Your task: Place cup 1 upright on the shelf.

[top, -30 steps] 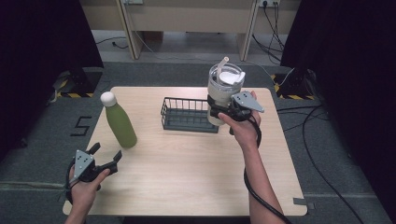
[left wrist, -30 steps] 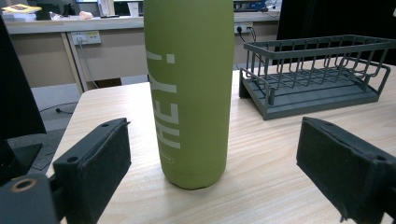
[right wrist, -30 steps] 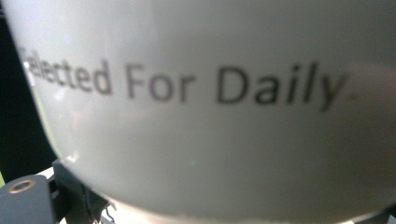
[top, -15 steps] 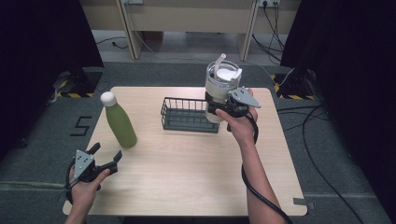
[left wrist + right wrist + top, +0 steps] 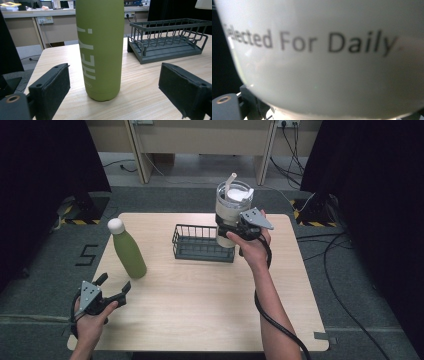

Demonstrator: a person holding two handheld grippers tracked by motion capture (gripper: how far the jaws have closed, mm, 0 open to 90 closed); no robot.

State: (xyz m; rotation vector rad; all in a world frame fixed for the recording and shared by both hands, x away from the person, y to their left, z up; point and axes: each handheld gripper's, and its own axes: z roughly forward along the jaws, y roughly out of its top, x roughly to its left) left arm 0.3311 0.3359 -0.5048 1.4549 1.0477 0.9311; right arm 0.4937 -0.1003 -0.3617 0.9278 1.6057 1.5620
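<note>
Tumbler (image 5: 231,212) clamped in right gripper (image 5: 239,232) fingers, base hidden; left gripper (image 5: 111,288) fingers apart.

One green bottle (image 5: 128,251), one lidded tumbler (image 5: 231,210) with a straw, one dark wire basket (image 5: 200,242), two grippers, one wooden table (image 5: 200,310).

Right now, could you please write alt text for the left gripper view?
A green bottle lettered "HEY!" stands upright on the wooden table, ahead of the left gripper and its open black jaws. A dark wire basket sits behind, right.
</note>
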